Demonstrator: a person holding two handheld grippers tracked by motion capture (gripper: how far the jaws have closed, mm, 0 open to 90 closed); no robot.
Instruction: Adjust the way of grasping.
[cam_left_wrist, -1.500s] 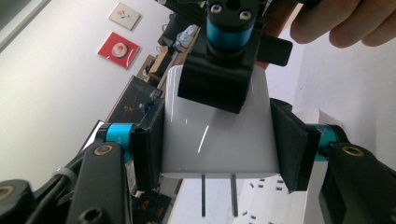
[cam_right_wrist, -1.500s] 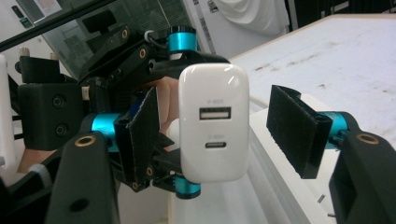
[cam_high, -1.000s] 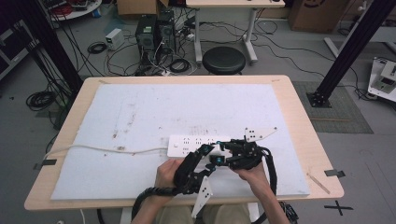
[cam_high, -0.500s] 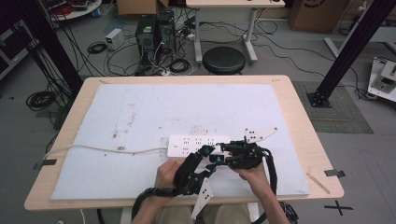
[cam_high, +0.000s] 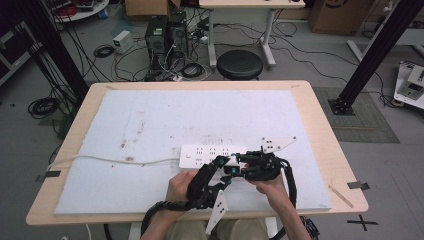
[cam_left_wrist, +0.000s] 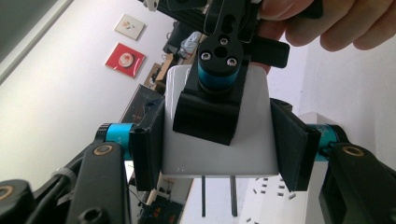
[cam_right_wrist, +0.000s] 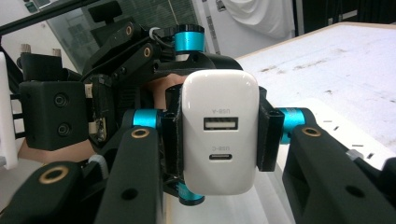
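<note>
Both tools — left (cam_high: 226, 169), right (cam_high: 239, 165) — still clamping white charger (cam_right_wrist: 219, 135), unmoved.

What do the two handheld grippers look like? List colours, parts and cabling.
Both the left gripper and the right gripper are matte black linkages with brass-coloured pivot bushings, teal-blue metal spacers and flat black jaws. Each carries a pale three-cornered plate and trails a black ribbed cable. The forearms are unsleeved.

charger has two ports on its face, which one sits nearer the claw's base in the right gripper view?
The USB-C port, the small oval slot. The larger rectangular USB-A port sits above it on the white charger, which the right claw clamps by its sides.
</note>
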